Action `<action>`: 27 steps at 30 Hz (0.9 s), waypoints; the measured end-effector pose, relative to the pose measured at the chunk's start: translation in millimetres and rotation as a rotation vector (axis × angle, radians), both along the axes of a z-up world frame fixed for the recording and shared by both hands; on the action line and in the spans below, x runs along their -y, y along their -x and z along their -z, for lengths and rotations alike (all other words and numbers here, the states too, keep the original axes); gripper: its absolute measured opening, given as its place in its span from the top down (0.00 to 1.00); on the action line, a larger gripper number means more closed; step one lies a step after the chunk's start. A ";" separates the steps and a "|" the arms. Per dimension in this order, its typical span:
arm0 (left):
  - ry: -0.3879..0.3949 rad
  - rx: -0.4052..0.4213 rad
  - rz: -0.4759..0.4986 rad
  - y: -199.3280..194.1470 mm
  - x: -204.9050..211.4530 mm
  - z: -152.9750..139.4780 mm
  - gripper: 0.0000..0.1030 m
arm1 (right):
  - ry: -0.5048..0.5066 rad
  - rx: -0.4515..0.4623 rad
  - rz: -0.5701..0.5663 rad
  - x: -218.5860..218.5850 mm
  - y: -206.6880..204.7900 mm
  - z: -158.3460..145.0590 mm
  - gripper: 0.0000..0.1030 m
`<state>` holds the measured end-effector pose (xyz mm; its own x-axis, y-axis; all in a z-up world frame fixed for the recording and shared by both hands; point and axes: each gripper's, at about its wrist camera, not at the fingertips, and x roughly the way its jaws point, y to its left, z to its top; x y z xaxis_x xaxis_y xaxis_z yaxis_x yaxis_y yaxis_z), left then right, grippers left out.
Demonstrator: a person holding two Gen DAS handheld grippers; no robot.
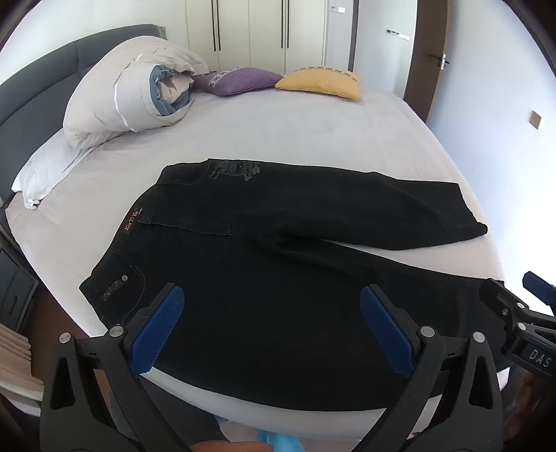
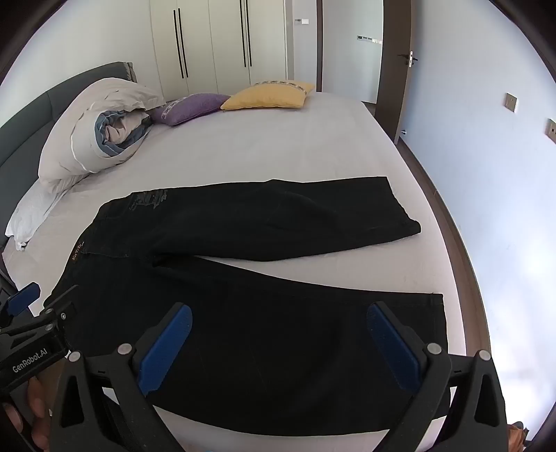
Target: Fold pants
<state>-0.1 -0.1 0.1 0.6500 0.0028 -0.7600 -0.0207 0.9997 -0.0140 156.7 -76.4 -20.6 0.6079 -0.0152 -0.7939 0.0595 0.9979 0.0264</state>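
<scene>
Black pants (image 1: 278,250) lie flat on the white bed (image 1: 278,132), waistband to the left, two legs spread apart to the right. They also show in the right wrist view (image 2: 243,313). My left gripper (image 1: 271,299) is open and empty, hovering over the near leg close to the waist. My right gripper (image 2: 278,316) is open and empty over the near leg, closer to its hem (image 2: 439,320). Each gripper shows at the edge of the other's view: the right one (image 1: 521,313), the left one (image 2: 31,320).
A rolled duvet (image 1: 139,94), a white pillow (image 1: 45,170), a purple cushion (image 1: 239,80) and a yellow cushion (image 1: 319,82) lie at the bed's far side. A grey headboard (image 1: 31,80) is on the left. Wardrobe (image 1: 250,31) and door (image 1: 431,52) stand behind.
</scene>
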 end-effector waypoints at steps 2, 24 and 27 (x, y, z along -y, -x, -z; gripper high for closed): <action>-0.001 0.001 0.000 0.1 -0.2 0.0 0.00 | 0.001 0.002 0.000 0.0 0.0 0.4 0.00; 0.000 -0.008 -0.008 2.1 -2.7 3.0 0.00 | 0.001 0.002 -0.002 -0.2 1.2 1.0 0.00; 0.000 -0.008 -0.008 2.1 -3.3 3.3 0.00 | 0.000 0.002 -0.003 -1.0 1.1 1.6 0.00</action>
<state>-2.2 3.2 -3.3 0.6436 0.0076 -0.7653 -0.0284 0.9995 -0.0139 155.7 -75.4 -22.2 0.6093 -0.0135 -0.7928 0.0566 0.9980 0.0265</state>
